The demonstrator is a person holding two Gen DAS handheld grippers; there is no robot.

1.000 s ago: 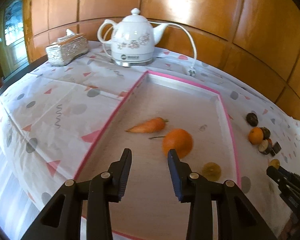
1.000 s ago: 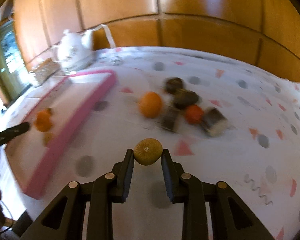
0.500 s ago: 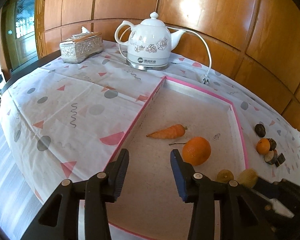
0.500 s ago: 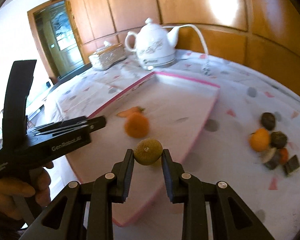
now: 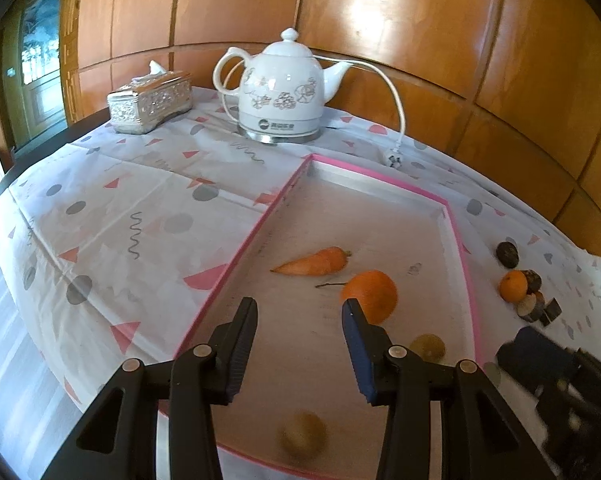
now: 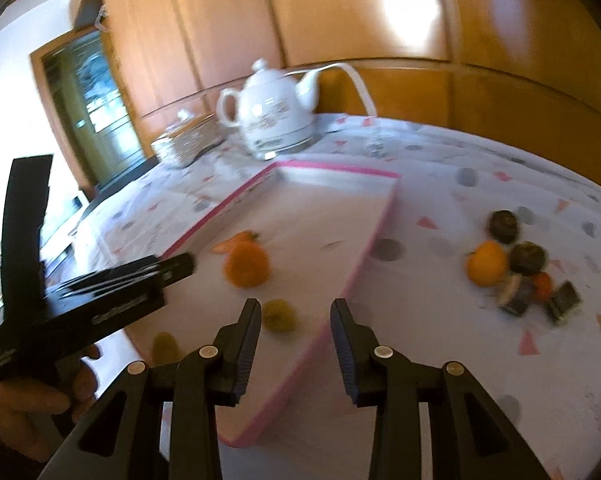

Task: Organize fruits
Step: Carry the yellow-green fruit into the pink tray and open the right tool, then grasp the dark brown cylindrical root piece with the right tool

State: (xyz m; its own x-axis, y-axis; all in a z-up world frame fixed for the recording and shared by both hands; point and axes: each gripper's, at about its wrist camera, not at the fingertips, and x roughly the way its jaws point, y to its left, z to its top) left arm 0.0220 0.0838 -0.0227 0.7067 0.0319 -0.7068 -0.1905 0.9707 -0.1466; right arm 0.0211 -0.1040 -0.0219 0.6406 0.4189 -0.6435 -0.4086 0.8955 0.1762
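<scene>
A pink-rimmed tray (image 5: 467,268) holds a carrot (image 5: 312,263), an orange (image 5: 370,295) and two yellow-green round fruits, one by the right rim (image 5: 427,346) and one near the front edge (image 5: 303,434). My left gripper (image 5: 299,312) is open and empty above the tray's front. My right gripper (image 6: 295,316) is open and empty over the tray's right rim (image 6: 364,252). The two small fruits show in the right wrist view too, one (image 6: 279,314) and another (image 6: 165,344). Loose on the cloth lie a small orange (image 6: 486,264) and dark fruits (image 6: 526,258).
A white electric kettle (image 5: 281,96) with its cord and a silver tissue box (image 5: 150,102) stand at the back of the table. A wood-panelled wall runs behind. The person's left hand and gripper (image 6: 76,292) show at the left of the right wrist view.
My right gripper has opened and let go of the yellow-green fruit, which now lies in the tray near its front edge. The left gripper stays open.
</scene>
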